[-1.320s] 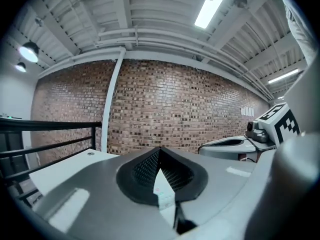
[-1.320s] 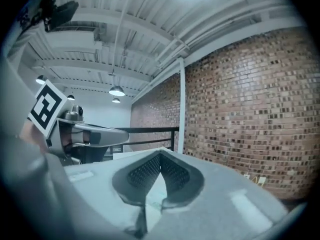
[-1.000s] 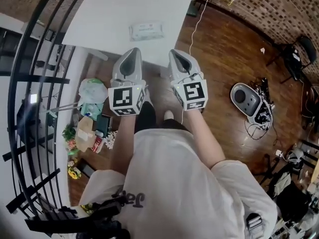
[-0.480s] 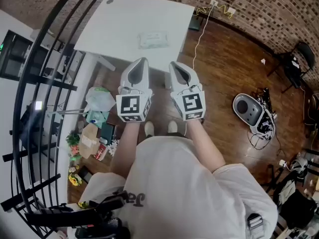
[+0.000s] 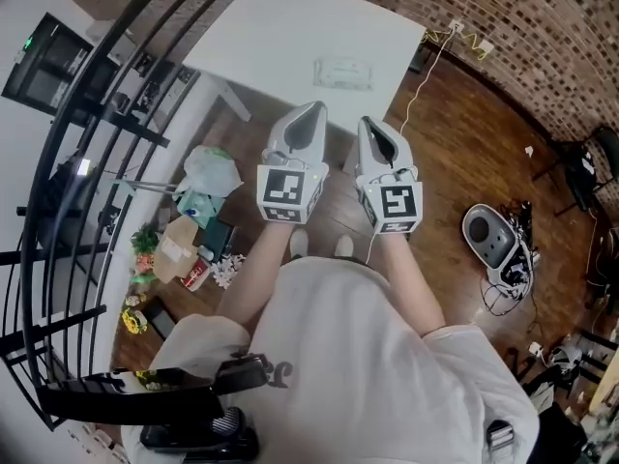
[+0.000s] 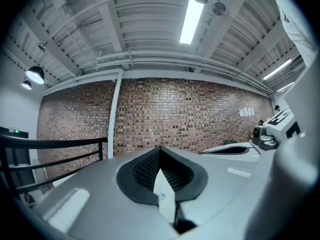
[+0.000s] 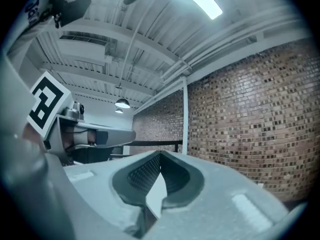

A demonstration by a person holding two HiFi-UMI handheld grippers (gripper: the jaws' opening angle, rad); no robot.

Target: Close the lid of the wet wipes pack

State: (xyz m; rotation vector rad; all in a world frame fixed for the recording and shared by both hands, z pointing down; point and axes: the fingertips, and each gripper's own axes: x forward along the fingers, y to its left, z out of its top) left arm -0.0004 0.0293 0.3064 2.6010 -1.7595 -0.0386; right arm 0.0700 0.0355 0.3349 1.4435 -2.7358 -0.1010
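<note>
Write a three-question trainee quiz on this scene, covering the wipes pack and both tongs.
1. True or false: the left tongs are clamped on the pale rectangular wet wipes pack.
2. Multiple choice: where does the wet wipes pack lie? A, on the wooden floor; B, on the white table; C, on the black railing.
3. Fill in the blank: in the right gripper view, the jaws of the right tongs are ____ (open or shut), with nothing held between them.

Key: 1 false, since those jaws are shut on nothing and are short of the table; 2 B; 3 shut.
</note>
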